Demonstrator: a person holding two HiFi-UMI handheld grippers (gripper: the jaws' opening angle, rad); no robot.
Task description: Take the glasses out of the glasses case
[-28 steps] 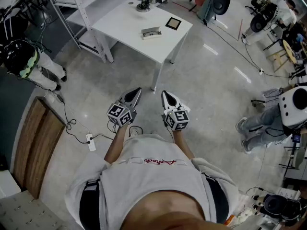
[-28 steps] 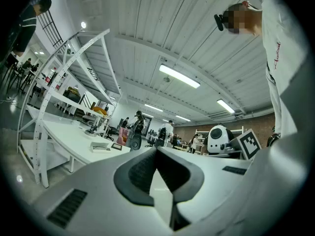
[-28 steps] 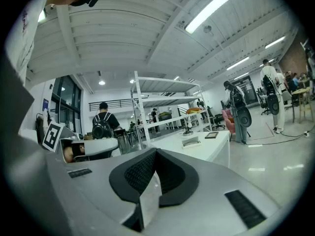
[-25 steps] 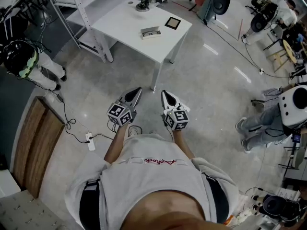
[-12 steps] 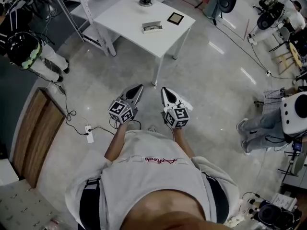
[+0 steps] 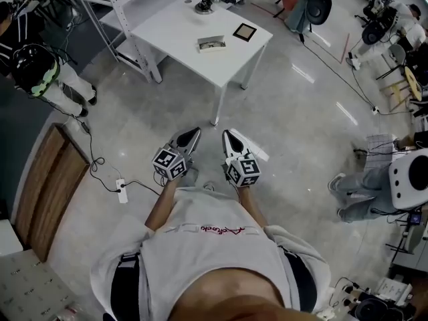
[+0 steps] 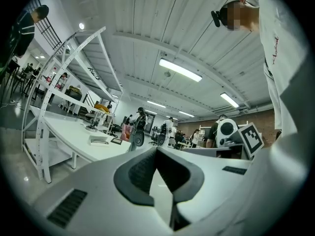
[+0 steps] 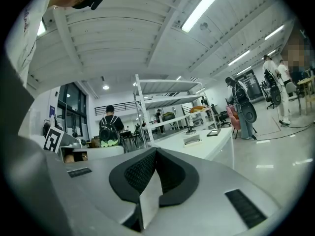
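So the glasses case (image 6: 211, 43) is sitting way off on the far white worktop (image 6: 180, 39), pretty much in the middle of it. Its long side runs roughly left to right across the worktop. It's too small from here to tell if the lid's up or which end is which. There's a black-framed square (image 6: 244, 31) just to the right of it, a bit farther back.

Both grippers are held close in front of the person's body over the floor (image 6: 287, 119), pointing out level toward the worktop. They're well apart from the case, which lines up more or less with the gap between the two.

The left gripper (image 6: 190, 138) has its fingers (image 7: 142, 171) pressed together with nothing in them, and from its own view the case (image 7: 98, 140) sits off to the left of the tips. Same deal on the right gripper (image 6: 229, 140): fingers (image 8: 140, 173) closed up tight and empty, with the case (image 8: 192, 140) off to the right of them.
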